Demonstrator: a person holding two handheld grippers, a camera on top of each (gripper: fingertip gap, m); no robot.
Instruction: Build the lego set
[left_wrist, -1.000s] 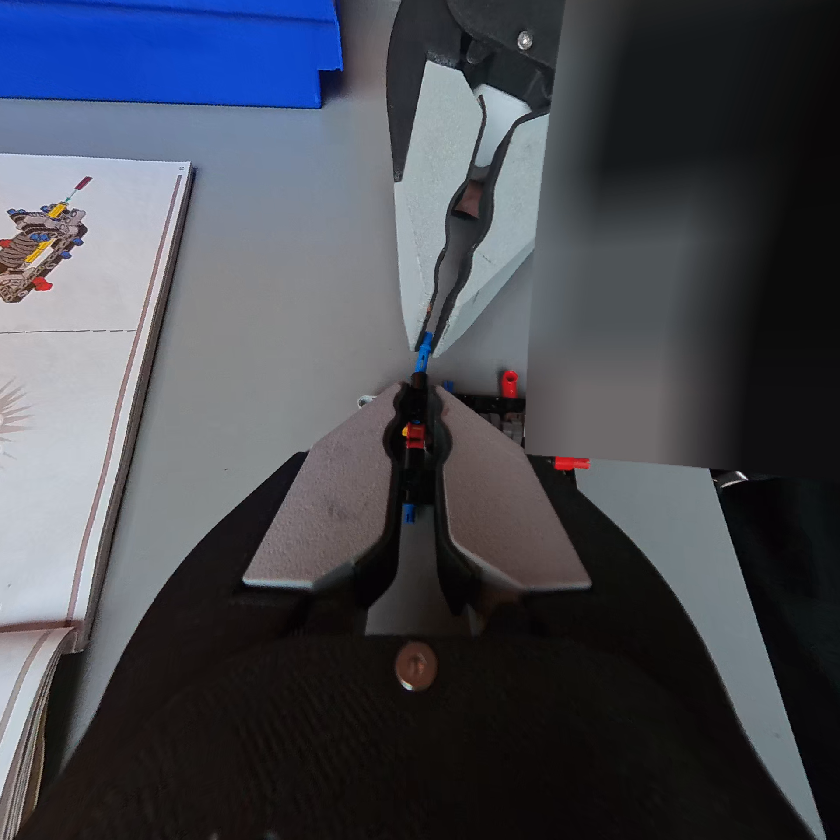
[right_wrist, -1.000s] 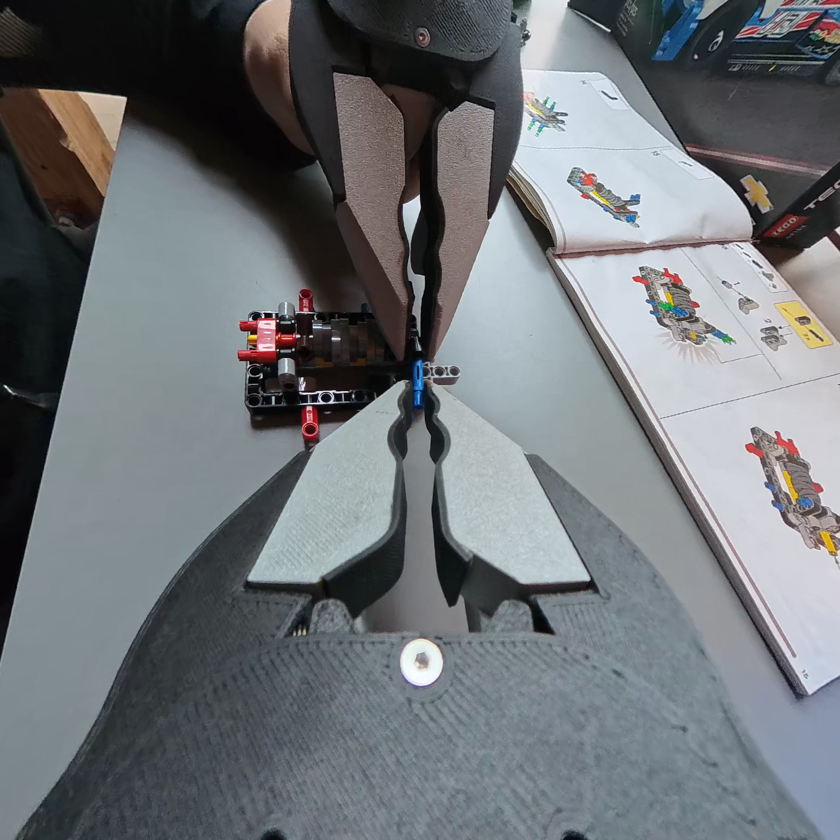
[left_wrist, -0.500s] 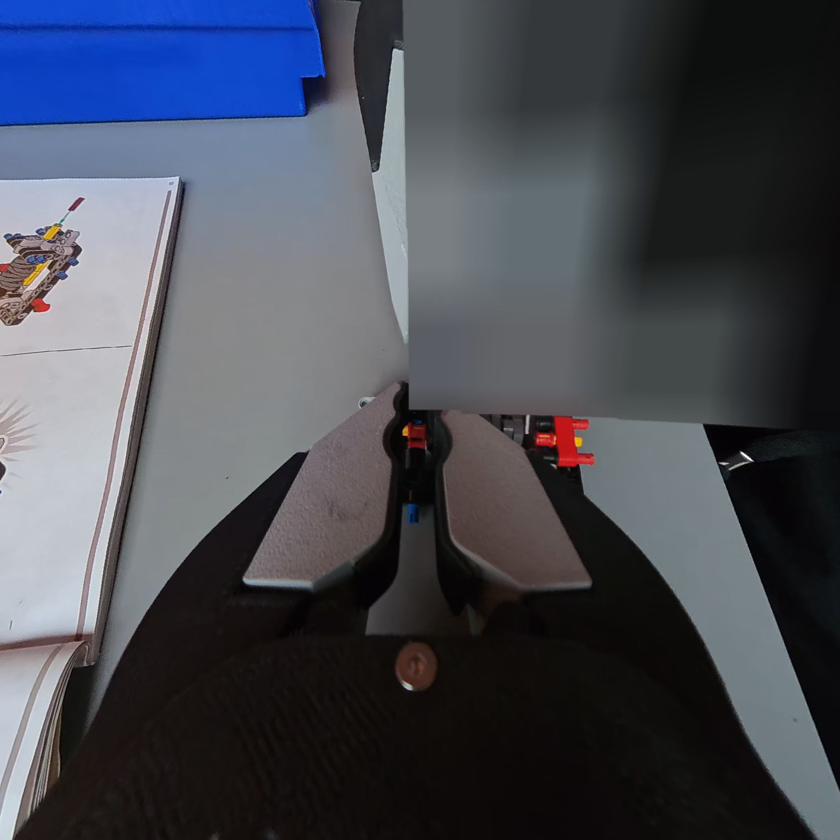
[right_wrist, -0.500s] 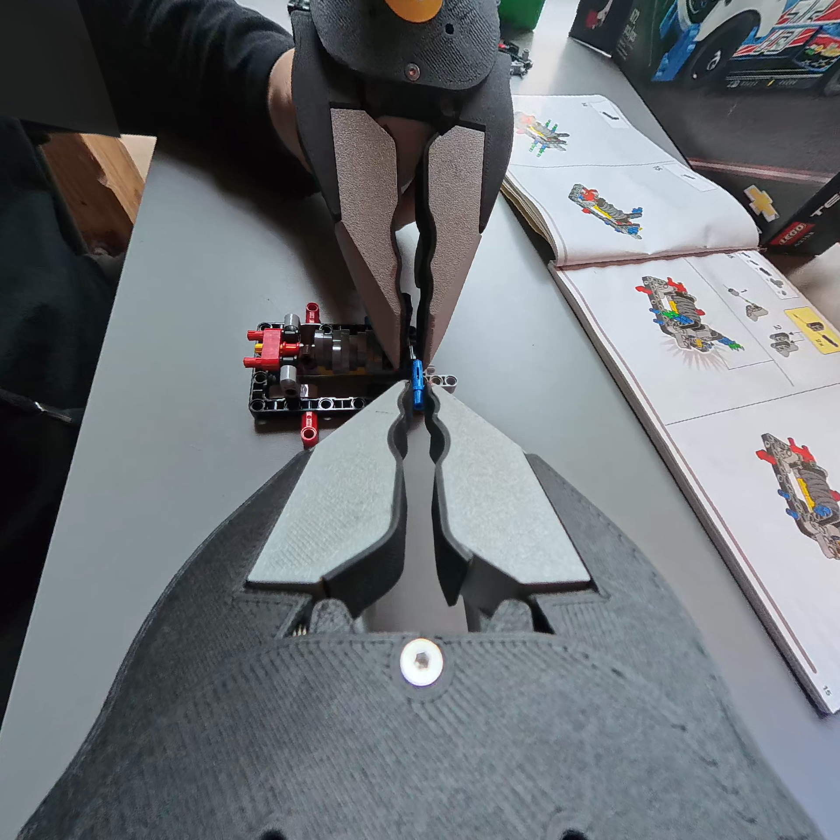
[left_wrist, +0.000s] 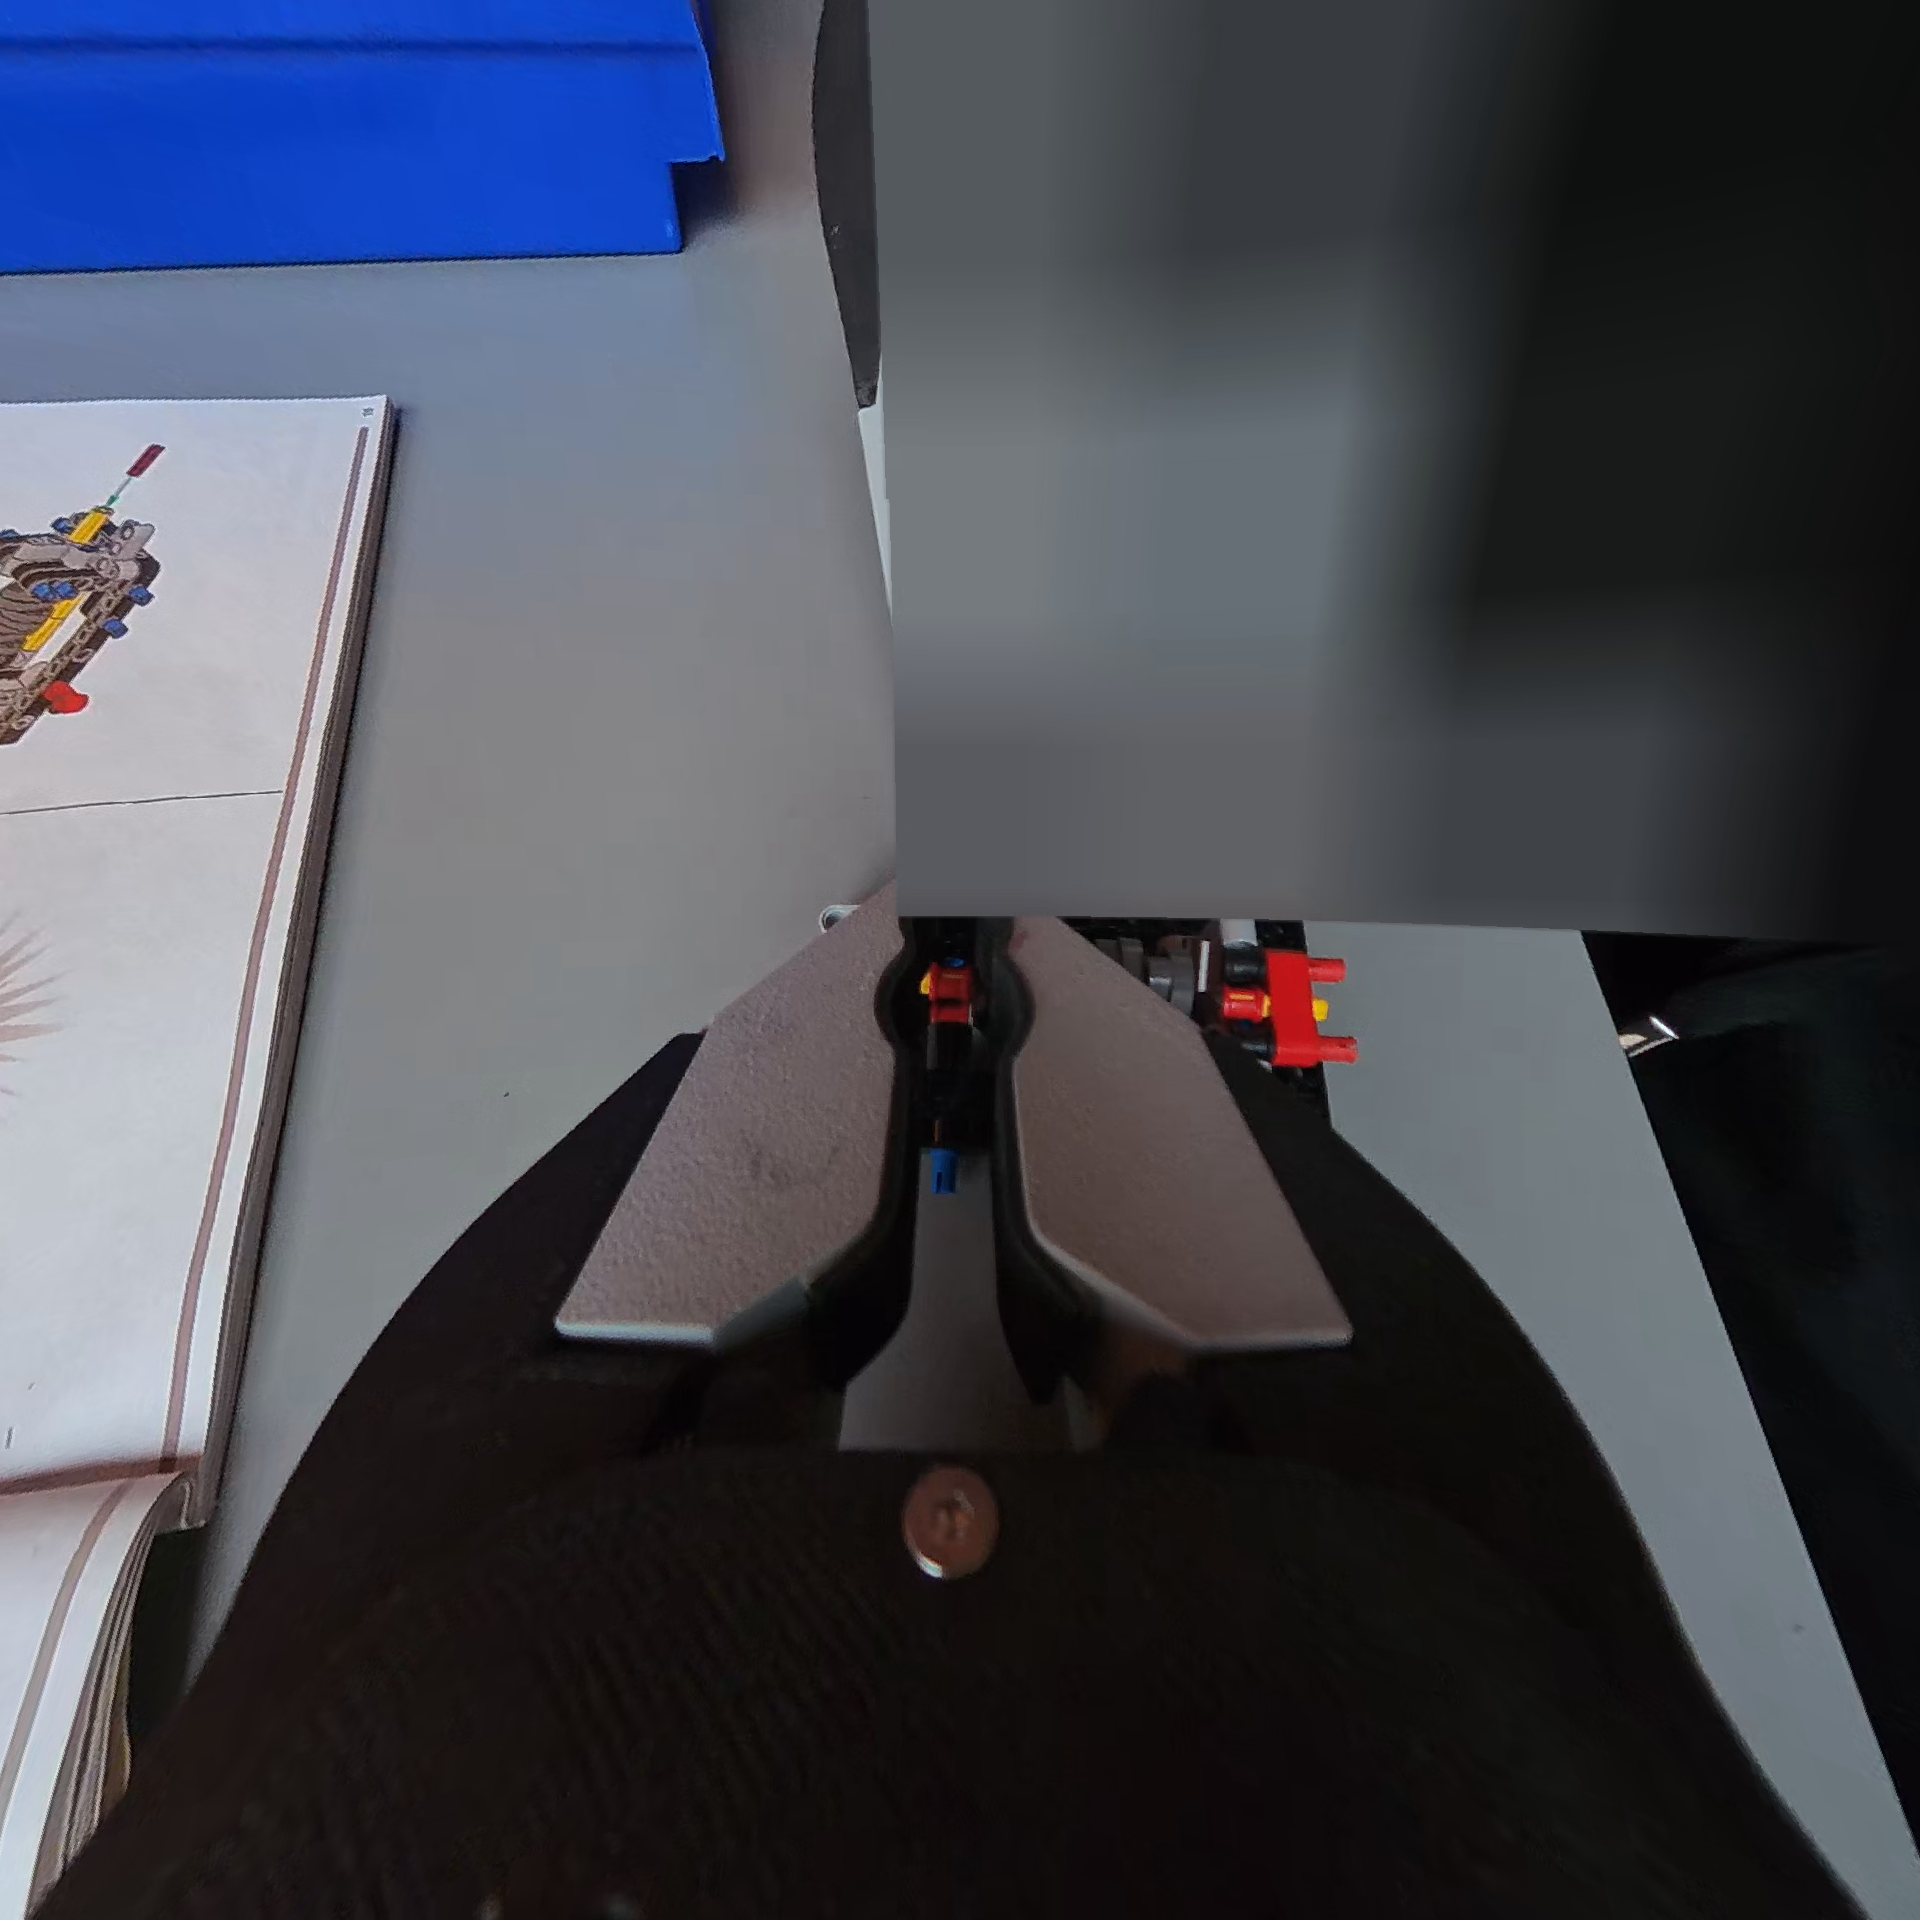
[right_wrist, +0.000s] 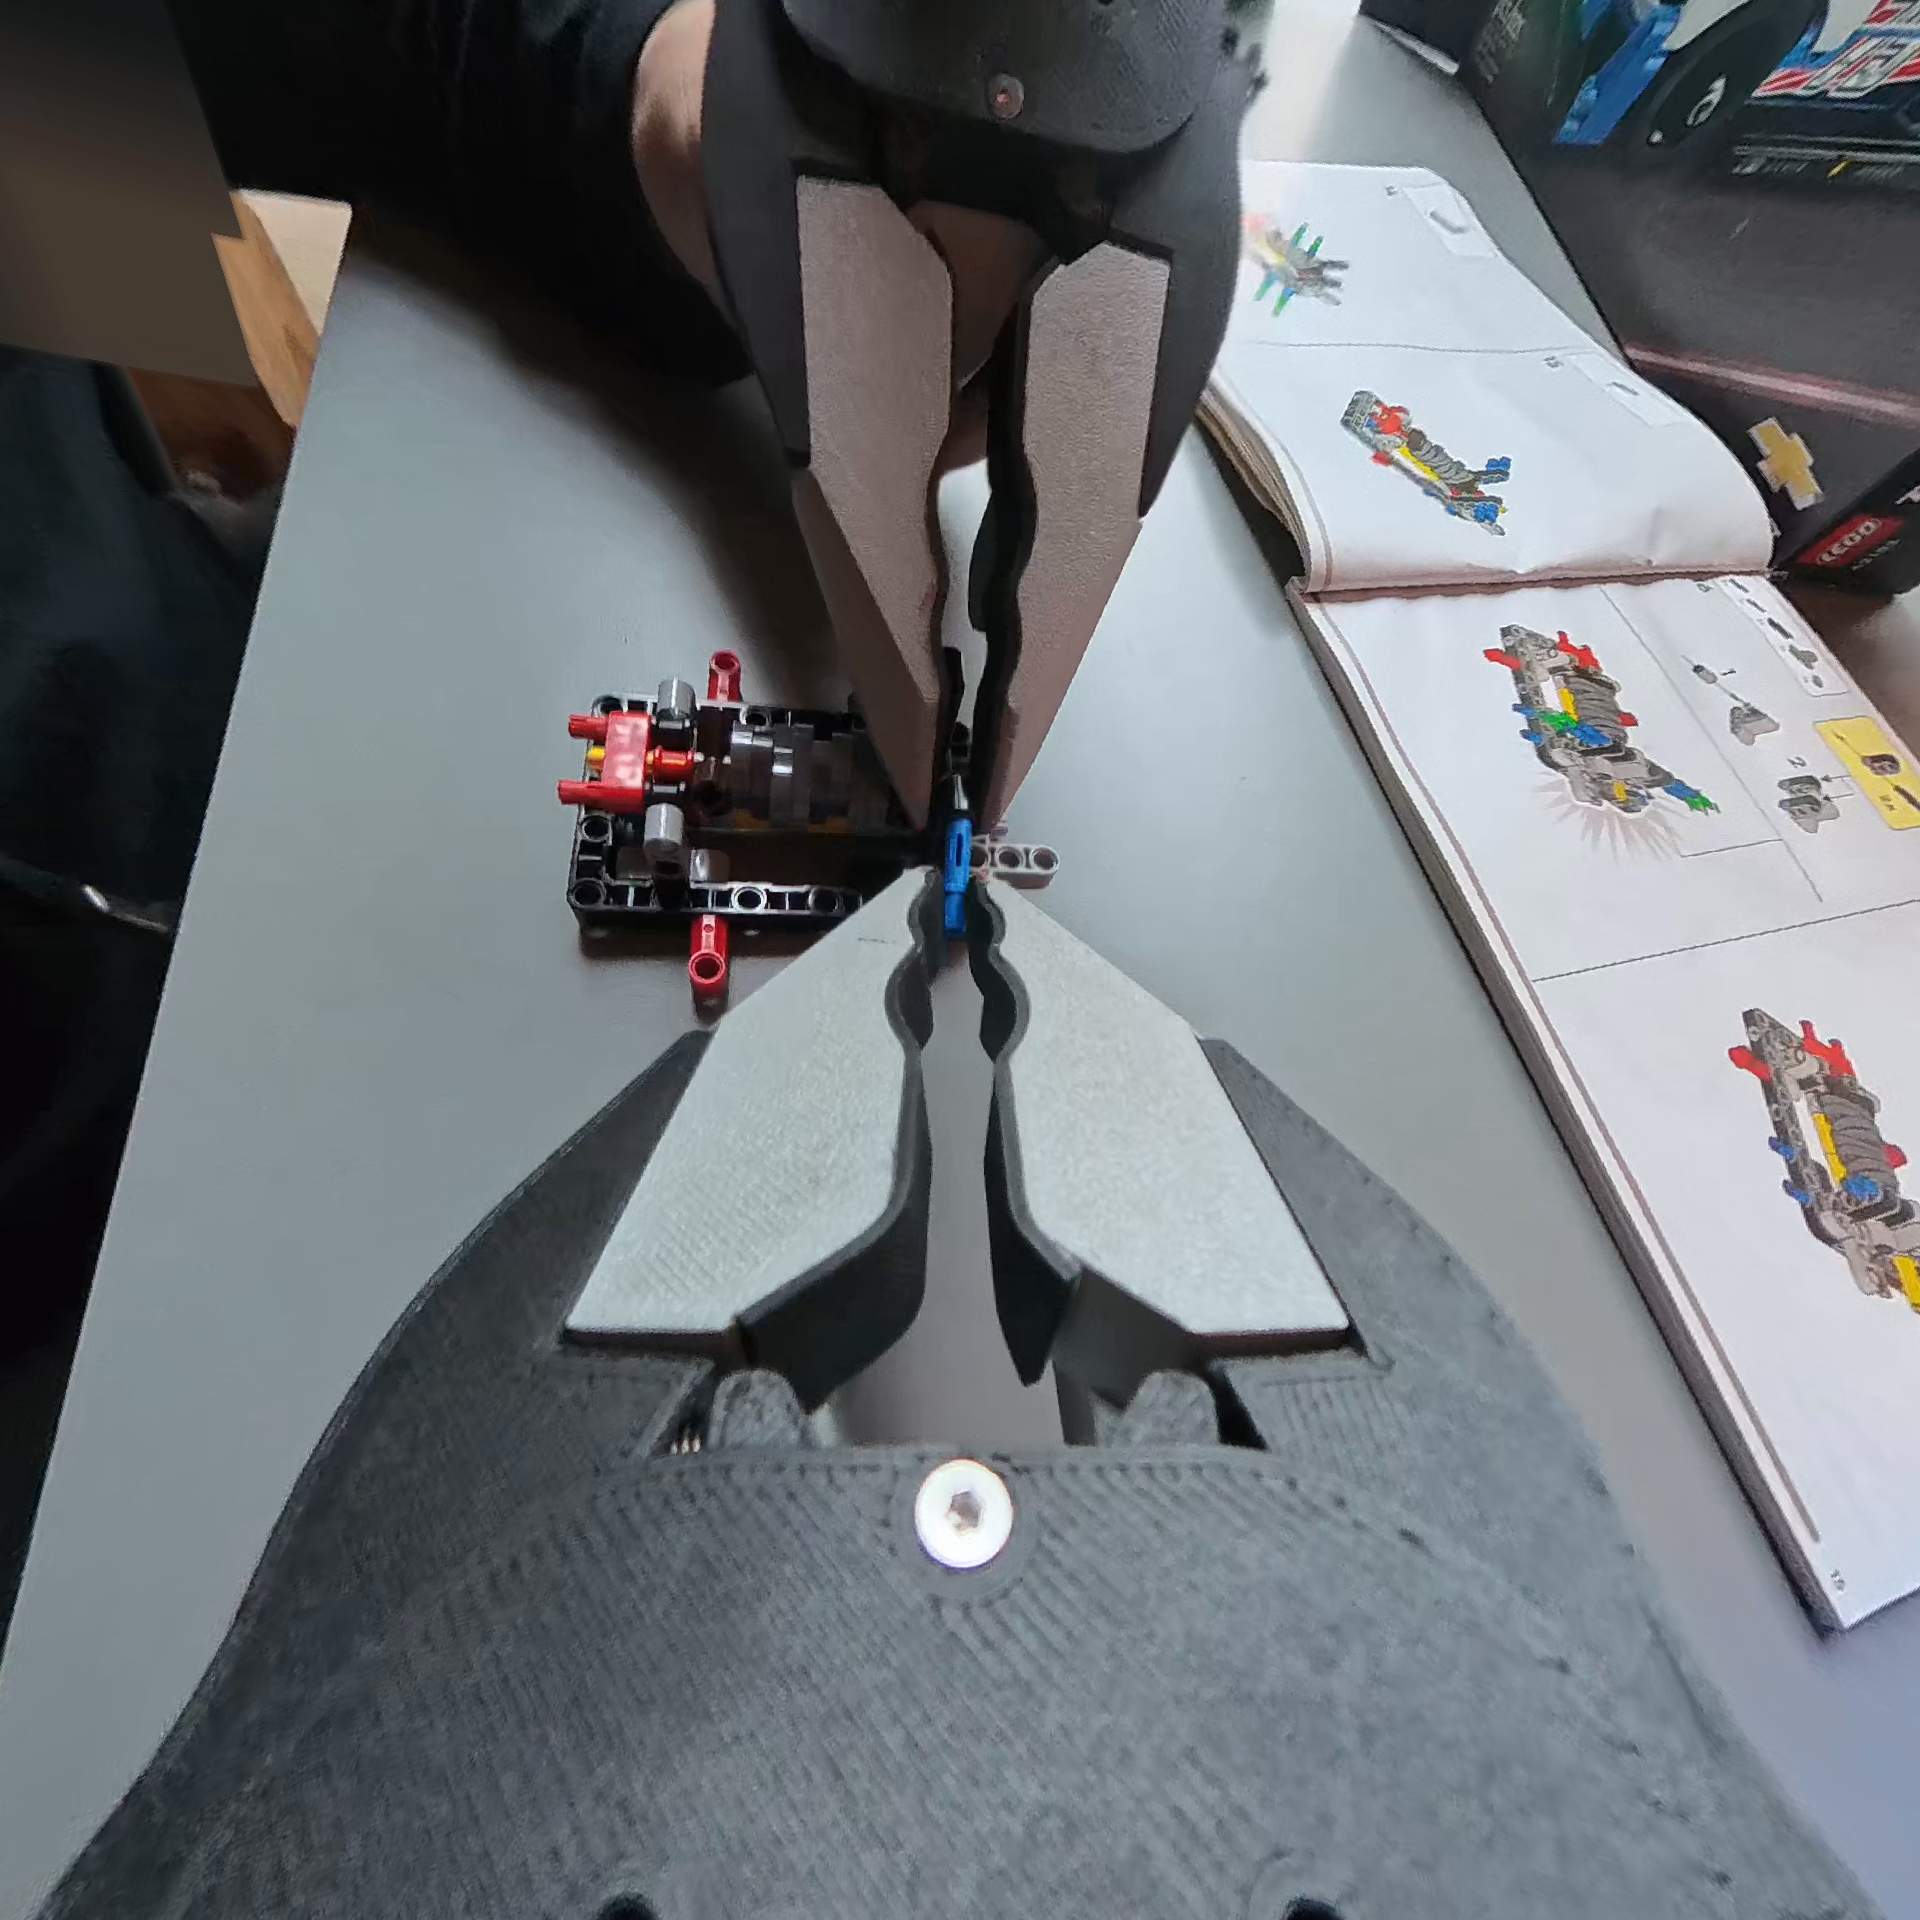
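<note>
A black-framed Lego assembly (right_wrist: 727, 810) with red and grey parts lies on the grey table (right_wrist: 416, 1039). My left gripper (left_wrist: 954, 935) is shut on the frame's near end; red parts (left_wrist: 1299, 1003) stick out to the right. In the right wrist view the left gripper (right_wrist: 951, 805) comes down from above onto the frame's right end. My right gripper (right_wrist: 953, 888) is shut on a blue pin (right_wrist: 957, 847), whose tip sits at that same frame end, right against the left gripper's tips. A small light grey beam (right_wrist: 1023, 858) lies just beside it. A blur patch hides the right gripper in the left wrist view.
An open instruction booklet (right_wrist: 1662, 831) lies right of the assembly; it also shows in the left wrist view (left_wrist: 156, 935). The Lego box (right_wrist: 1714, 104) stands at the far right. A blue bin (left_wrist: 343, 125) sits at the back. The table edge runs along the left (right_wrist: 208, 831). My two grippers' fingertips are within a few centimetres of each other.
Both grippers stay shut and close together at the frame's end. The left view has shifted, so the assembly's red end now shows at the right.
</note>
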